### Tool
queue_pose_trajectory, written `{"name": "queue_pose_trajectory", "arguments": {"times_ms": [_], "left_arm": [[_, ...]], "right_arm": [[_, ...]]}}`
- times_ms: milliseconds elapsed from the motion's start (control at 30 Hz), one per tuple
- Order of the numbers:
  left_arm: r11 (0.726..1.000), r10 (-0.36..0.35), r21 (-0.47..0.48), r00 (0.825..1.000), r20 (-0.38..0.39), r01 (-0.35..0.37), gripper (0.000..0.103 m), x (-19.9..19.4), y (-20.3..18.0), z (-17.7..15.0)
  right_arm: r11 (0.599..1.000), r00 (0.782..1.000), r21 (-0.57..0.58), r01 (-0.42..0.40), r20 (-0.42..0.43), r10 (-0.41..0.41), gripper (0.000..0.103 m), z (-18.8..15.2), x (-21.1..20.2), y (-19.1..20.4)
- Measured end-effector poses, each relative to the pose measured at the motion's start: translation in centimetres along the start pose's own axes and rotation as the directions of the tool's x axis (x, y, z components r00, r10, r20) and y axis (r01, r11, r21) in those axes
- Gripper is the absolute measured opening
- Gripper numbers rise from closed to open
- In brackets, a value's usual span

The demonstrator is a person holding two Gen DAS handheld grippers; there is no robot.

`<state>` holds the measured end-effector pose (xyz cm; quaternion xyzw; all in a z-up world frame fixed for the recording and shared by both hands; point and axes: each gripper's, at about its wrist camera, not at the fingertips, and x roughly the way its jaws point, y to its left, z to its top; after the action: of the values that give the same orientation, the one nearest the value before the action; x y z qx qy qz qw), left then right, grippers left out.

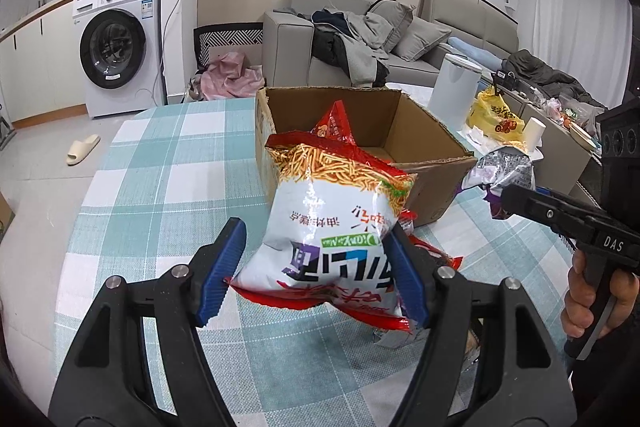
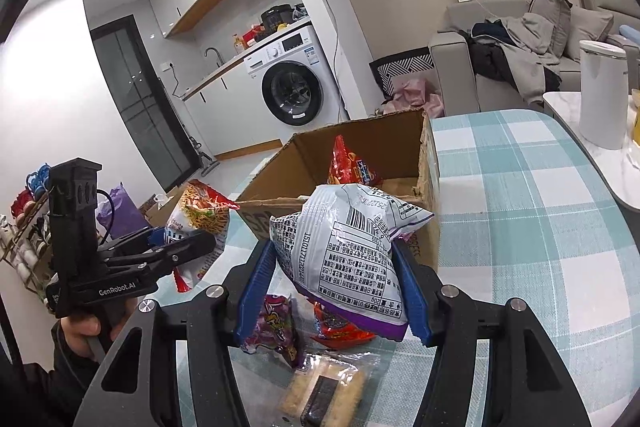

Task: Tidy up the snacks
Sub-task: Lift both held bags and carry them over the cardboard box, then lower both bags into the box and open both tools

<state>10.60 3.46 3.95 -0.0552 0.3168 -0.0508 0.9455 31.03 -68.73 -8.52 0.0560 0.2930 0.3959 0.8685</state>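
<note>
My left gripper is shut on a white and red noodle snack bag and holds it above the table, just in front of the open cardboard box. My right gripper is shut on a silver and purple snack bag, printed back facing me, held near the box's front wall. A red snack bag stands inside the box; it also shows in the left wrist view. The noodle bag and left gripper appear at the left of the right wrist view.
Under the right gripper lie a purple packet, a red packet and a clear-wrapped biscuit bar on the checked tablecloth. A white bin and a yellow bag stand to the right. The table edge curves at the left.
</note>
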Motion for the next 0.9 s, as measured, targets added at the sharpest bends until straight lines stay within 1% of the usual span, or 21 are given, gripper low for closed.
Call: {"name": "queue_pose_trajectory", "arguments": {"times_ms": [333,533,700,900], "left_arm": [[1.000,-0.015,0.019,1.000,0.008,0.015,0.068,0.3,-0.9,1.5],[1.000,-0.024,0.009,1.000,0.010,0.024,0.068,1.2,-1.1,3.1],[1.000,-0.028,0.003,1.000,0.012,0.028,0.068,2.1,-1.2,4.5],[1.000,-0.017,0.021,1.000,0.009,0.017,0.068,3.6,-1.8,6.0]], "right_arm": [[0.999,1.000,-0.038,-0.001,0.009,0.001,0.060,1.6,0.2,1.7],[0.999,1.000,-0.043,0.004,0.004,-0.004,0.060,2.6,0.9,2.0],[0.999,1.000,-0.040,0.004,0.000,-0.004,0.060,3.5,1.6,1.9],[0.999,1.000,-0.036,0.015,-0.007,-0.016,0.060,4.5,2.5,1.5]]}}
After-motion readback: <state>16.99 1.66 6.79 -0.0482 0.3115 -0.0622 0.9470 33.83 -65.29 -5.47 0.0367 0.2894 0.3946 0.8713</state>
